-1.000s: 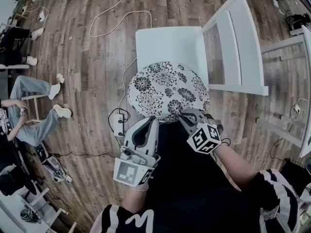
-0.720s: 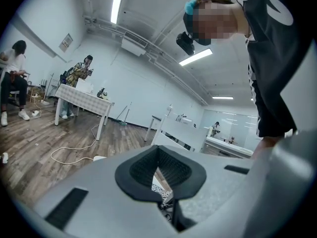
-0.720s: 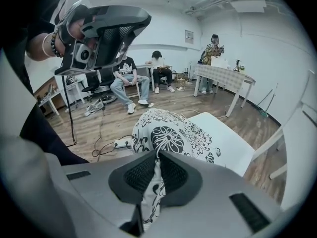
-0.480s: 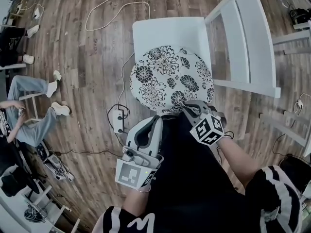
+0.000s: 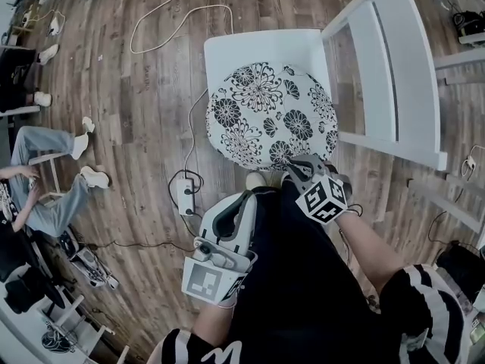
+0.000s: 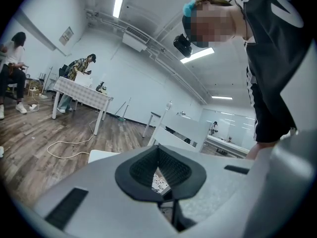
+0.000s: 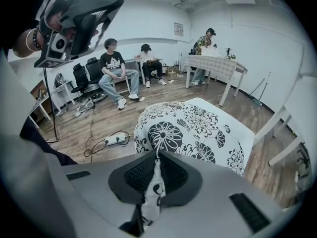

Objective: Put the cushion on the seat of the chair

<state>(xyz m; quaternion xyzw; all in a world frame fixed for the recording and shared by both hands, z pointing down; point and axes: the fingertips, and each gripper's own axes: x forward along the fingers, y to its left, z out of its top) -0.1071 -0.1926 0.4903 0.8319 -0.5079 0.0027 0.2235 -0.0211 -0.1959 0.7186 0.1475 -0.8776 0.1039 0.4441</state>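
Note:
A round white cushion with black flowers [image 5: 265, 112] lies over the white chair seat [image 5: 227, 51], its near edge hanging past the seat's front. My right gripper [image 5: 297, 165] is shut on that near edge; in the right gripper view a fold of the printed cloth [image 7: 154, 182] is pinched between the dark pads, with the cushion [image 7: 193, 128] spreading beyond my right gripper [image 7: 156, 175]. My left gripper [image 5: 244, 197] hangs short of the cushion, shut with nothing in it. The left gripper view shows my left gripper [image 6: 158, 170] pointing at the seat's corner [image 6: 101, 155].
The chair's slatted back [image 5: 394, 67] stands to the right of the seat. A power strip [image 5: 185, 197] and cables [image 5: 163, 21] lie on the wood floor at the left. A seated person's legs [image 5: 45, 196] are at far left. A table [image 7: 218, 63] stands behind.
The cushion has moved farther over the seat and lower, carried by my right gripper. My left gripper has sunk a little, still holding nothing.

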